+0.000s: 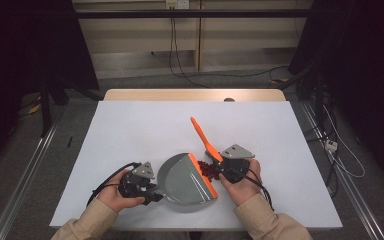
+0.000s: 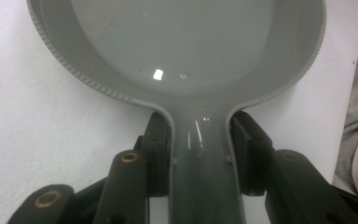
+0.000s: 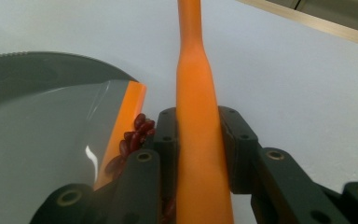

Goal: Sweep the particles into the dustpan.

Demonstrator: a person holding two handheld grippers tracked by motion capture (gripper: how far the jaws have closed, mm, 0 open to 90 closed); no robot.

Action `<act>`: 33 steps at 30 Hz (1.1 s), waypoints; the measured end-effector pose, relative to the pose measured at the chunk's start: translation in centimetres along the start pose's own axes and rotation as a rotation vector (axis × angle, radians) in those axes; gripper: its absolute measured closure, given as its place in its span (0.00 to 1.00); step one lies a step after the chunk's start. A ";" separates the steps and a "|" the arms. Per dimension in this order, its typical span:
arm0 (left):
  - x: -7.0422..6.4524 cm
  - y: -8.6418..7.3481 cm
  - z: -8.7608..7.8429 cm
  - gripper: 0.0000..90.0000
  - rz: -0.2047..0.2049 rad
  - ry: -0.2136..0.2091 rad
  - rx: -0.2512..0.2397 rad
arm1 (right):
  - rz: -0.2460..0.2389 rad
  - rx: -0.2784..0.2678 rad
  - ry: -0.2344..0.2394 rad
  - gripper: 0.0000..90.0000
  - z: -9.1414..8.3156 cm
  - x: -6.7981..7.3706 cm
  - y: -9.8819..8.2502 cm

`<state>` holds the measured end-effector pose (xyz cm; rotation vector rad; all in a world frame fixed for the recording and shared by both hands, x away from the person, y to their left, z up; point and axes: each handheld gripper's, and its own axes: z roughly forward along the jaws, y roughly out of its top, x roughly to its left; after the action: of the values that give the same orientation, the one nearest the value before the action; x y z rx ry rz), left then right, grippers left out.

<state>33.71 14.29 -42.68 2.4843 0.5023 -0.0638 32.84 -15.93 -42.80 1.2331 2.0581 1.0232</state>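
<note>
A grey dustpan (image 1: 185, 181) with an orange lip (image 1: 203, 175) lies near the table's front edge. My left gripper (image 1: 152, 192) is shut on its handle (image 2: 200, 154), with the pads pressing both sides. My right gripper (image 1: 223, 168) is shut on an orange brush handle (image 1: 203, 136) that points away and to the left; in the right gripper view the handle (image 3: 196, 116) stands between the pads. A small heap of dark red beans (image 1: 209, 169) lies against the dustpan's lip, just beside the right gripper, and the beans (image 3: 133, 137) touch the orange edge.
The white table (image 1: 130, 130) has open room on its far half and at both sides. A wooden edge (image 1: 195, 94) runs along the back. Cables lie on the floor beyond and to the right.
</note>
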 end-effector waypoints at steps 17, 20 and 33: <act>-0.2 1.0 0.9 0.70 -0.042 0.002 -0.013 | 0.027 -0.017 0.013 0.79 0.6 2.1 0.3; -0.3 0.9 0.9 0.70 -0.049 0.006 -0.016 | 0.052 -0.021 0.028 0.79 0.5 2.1 0.4; -0.2 0.9 1.0 0.70 -0.075 0.001 -0.023 | 0.045 -0.037 0.050 0.79 0.4 2.5 0.6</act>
<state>33.95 13.02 -42.99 2.4430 0.5929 -0.0862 32.36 -13.38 -42.69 1.2524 2.0482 1.1182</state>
